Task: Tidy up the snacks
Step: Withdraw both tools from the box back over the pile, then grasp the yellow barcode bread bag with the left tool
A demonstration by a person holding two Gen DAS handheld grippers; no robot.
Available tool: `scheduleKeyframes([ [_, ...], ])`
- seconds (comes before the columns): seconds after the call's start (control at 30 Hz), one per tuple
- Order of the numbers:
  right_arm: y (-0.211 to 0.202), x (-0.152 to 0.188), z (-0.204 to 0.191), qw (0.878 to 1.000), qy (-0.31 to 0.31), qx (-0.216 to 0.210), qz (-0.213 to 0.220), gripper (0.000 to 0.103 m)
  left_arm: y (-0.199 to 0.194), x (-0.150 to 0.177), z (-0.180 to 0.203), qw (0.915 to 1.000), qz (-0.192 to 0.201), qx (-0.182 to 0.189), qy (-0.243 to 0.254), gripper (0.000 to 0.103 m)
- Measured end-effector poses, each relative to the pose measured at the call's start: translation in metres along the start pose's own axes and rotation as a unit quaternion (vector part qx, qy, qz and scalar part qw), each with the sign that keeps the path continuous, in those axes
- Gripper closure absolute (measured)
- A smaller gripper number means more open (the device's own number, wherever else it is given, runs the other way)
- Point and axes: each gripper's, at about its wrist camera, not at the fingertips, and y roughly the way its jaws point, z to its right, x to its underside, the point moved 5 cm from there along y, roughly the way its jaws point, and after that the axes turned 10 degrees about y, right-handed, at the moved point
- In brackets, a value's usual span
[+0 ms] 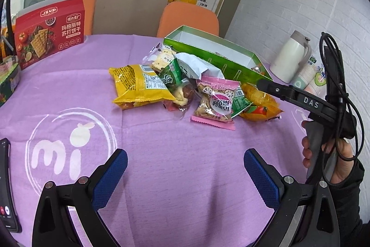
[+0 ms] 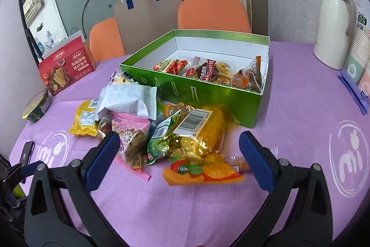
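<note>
Several snack packets already lie in my green box (image 2: pixel 185 94), open on the purple tablecloth (image 2: pixel 289 119), while a loose pile waits just in front of its near wall. Both my tongs stand spread apart with nothing between them: the right gripper (image 2: pixel 179 160) hovers low at the pile's near edge, the left gripper (image 1: pixel 185 173) over bare cloth, well back from the heap. Biggest risk, as I judge it, is the box itself, which could be shoved if my right tongs sweep too far forward. Next comes the yellow bag (image 1: pixel 138 85) on the left of the pile, puffy and slick, likely to squirt out of a hard pinch. The orange crinkly packet (image 2: pixel 201 168) nearest my right tongs overlaps the small green packet (image 2: pixel 159 140) and the pink packet (image 2: pixel 129 131), so a careless close could catch two at once and drag the heap apart.
</note>
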Motion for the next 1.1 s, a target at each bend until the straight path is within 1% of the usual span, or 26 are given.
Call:
scheduleKeyframes([
  [0.13,0.013,-0.002,0.005,1.000,0.005,0.006,-0.014,0.001,0.003,0.001,-0.007,0.9999,-0.003,0.000,-0.010,0.001],
  [0.17,0.014,-0.002,0.006,1.000,0.005,0.008,-0.016,0.003,0.004,0.001,-0.008,0.9999,-0.004,0.001,-0.012,0.001],
  [0.2,0.015,-0.001,0.008,1.000,0.005,0.009,-0.019,0.007,0.005,0.001,-0.009,0.9999,-0.006,0.001,-0.014,0.001],
  [0.3,0.016,0.000,0.014,1.000,0.013,0.008,-0.026,0.012,0.010,0.002,-0.011,0.9998,-0.012,0.001,-0.018,0.001],
  [0.37,0.016,0.001,0.018,0.999,0.016,0.008,-0.029,0.023,0.013,0.002,-0.011,0.9997,-0.016,0.002,-0.018,0.001],
  [0.43,0.017,0.002,0.021,0.999,0.018,0.001,-0.035,0.042,0.014,0.002,-0.009,0.9997,-0.017,0.002,-0.017,0.001],
  [0.5,0.017,0.002,0.021,0.999,0.016,-0.004,-0.036,0.048,0.014,0.002,-0.008,0.9997,-0.019,0.002,-0.015,0.001],
  [0.57,0.014,0.001,0.020,1.000,0.012,-0.004,-0.028,0.053,0.013,0.002,-0.007,0.9997,-0.019,0.001,-0.014,0.001],
  [0.63,0.005,-0.001,0.018,1.000,0.012,-0.014,-0.016,0.059,0.012,0.002,-0.006,0.9997,-0.019,0.001,-0.014,0.001],
  [0.7,-0.007,-0.004,0.017,1.000,0.013,-0.023,-0.001,0.062,0.012,0.002,-0.006,0.9997,-0.019,0.001,-0.014,0.001],
  [0.8,-0.033,-0.005,0.011,0.999,0.003,-0.039,0.021,0.062,0.011,0.001,-0.005,0.9997,-0.018,0.001,-0.015,0.001],
  [0.93,-0.069,0.007,0.006,0.997,-0.011,-0.070,0.032,0.062,0.008,0.001,0.001,0.9998,-0.014,0.010,-0.012,0.001],
  [1.03,-0.087,0.022,0.012,0.997,-0.013,-0.066,0.036,0.061,0.008,-0.001,0.008,0.9998,-0.012,0.016,-0.005,0.001],
  [1.1,-0.094,0.034,0.023,0.997,0.000,-0.064,0.031,0.061,0.009,-0.002,0.014,0.9996,-0.014,0.023,0.000,0.001],
])
